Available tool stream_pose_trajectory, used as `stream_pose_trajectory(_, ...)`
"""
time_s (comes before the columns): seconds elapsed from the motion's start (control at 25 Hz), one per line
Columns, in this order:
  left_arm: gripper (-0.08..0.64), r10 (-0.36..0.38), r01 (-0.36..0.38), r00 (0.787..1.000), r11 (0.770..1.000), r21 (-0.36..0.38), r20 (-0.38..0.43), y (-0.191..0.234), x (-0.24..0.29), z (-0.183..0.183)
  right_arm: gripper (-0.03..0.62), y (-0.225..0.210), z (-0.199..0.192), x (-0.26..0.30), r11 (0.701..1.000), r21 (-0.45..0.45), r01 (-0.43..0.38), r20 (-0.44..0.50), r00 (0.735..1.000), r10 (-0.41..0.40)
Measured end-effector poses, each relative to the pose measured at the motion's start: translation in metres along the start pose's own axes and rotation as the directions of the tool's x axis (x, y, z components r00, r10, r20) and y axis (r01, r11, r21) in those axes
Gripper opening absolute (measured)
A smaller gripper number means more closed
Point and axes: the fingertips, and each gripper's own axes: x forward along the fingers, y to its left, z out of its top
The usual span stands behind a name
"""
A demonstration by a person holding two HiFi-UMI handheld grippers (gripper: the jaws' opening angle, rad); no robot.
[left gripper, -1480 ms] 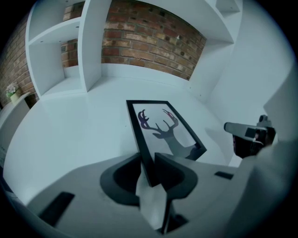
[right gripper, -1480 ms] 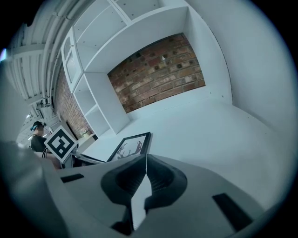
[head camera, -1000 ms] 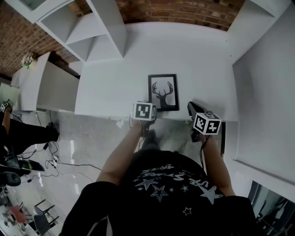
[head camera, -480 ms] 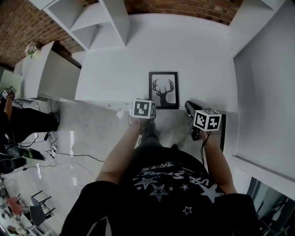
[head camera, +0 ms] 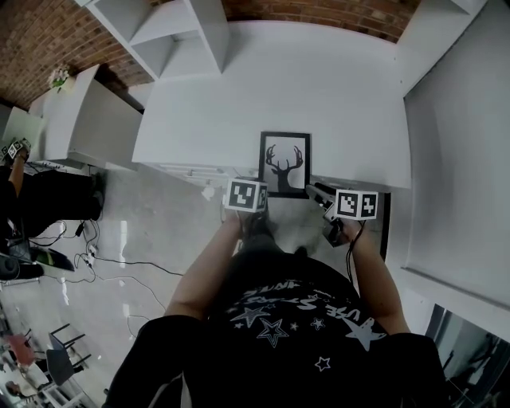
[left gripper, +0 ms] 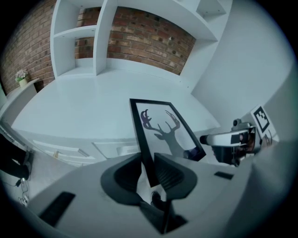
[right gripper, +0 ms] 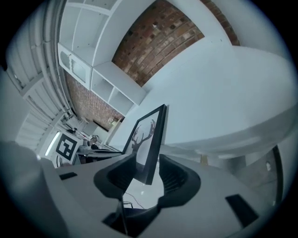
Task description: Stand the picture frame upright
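Note:
A black picture frame [head camera: 284, 163] with a deer-head print lies on the white table [head camera: 335, 103], its near edge at the table's front edge. My left gripper [head camera: 256, 194] is shut on the frame's near left edge; in the left gripper view the pads [left gripper: 167, 172] press the black rim [left gripper: 145, 153]. My right gripper [head camera: 313, 190] is at the near right corner. Its jaws are opening, and the frame's corner [right gripper: 150, 153] stands between them with a gap on one side.
White open shelving [head camera: 171, 36] and a brick wall [head camera: 319, 9] stand at the table's back. A white panel [head camera: 462, 159] rises on the right. Drawer fronts [left gripper: 93, 149] run below the table edge. Cables [head camera: 103, 275] lie on the floor at left.
My right gripper has swung left, from beside the frame to its near right corner. The left gripper has stayed at the near left edge.

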Motion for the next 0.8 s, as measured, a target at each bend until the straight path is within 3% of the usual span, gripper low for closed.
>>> stream_pose_trajectory(0.44, 0.092, -0.014, 0.014, 1.000, 1.000, -0.005, -0.004, -0.005, -0.007, -0.016, 0.117, -0.008, -0.006, 0.026, 0.999, 0.037, 0.015, -0.014, 1.000, -0.015)
stream_pose_trajectory(0.64, 0.092, -0.007, 0.007, 1.000, 1.000, -0.016, 0.004, -0.002, -0.010, -0.021, 0.115, -0.003, -0.010, 0.027, 0.999, 0.033, -0.005, -0.035, 0.999, 0.006)
stream_pose_trajectory(0.8, 0.091, -0.002, 0.002, 1.000, 1.000, -0.023, 0.009, -0.004, -0.010, -0.024, 0.114, -0.004, -0.016, 0.025, 0.994, 0.094, -0.049, -0.039, 0.998, 0.053)
